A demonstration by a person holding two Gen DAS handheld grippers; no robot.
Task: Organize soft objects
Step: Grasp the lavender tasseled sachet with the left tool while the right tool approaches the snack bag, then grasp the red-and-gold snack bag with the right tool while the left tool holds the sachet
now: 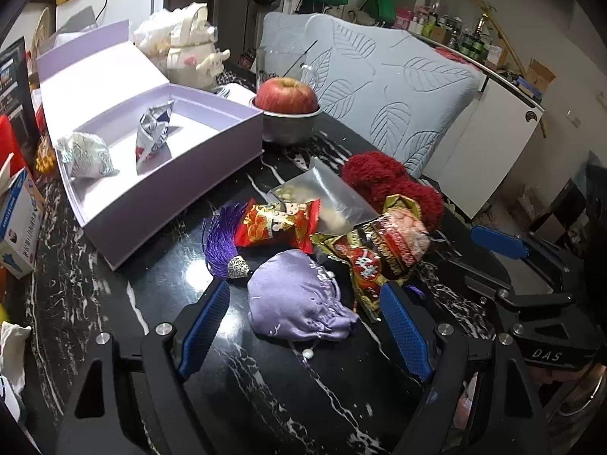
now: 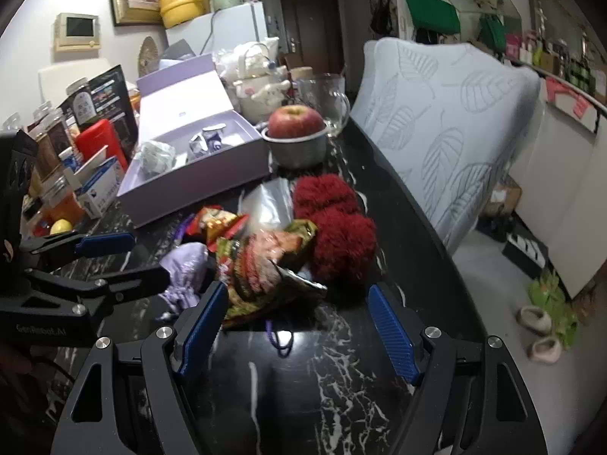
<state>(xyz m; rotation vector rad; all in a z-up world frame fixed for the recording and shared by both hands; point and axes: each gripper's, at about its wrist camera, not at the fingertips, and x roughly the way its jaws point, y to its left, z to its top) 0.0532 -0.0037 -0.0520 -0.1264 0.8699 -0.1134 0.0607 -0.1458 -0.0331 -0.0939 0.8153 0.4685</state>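
- Left tongs (image 1: 303,322) are spread wide, gripping nothing; the lilac pouch (image 1: 299,303) lies on the black table (image 1: 265,398) between their fingers.
- Right tongs (image 2: 296,326) are also released; the snack packet (image 2: 265,265) sits just ahead of their left finger.
- The red fluffy bundle (image 2: 334,223) lies beyond, the lilac box (image 1: 159,174) further left.

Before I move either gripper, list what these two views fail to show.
- Clear pouch, left wrist view: contents half covered by the red snack packet.
- Gold snack packet, right wrist view: print smeared by motion blur.
- Lavender pouch, right wrist view: partly behind the left gripper.
- Purple tassel: strands run under the red packet.
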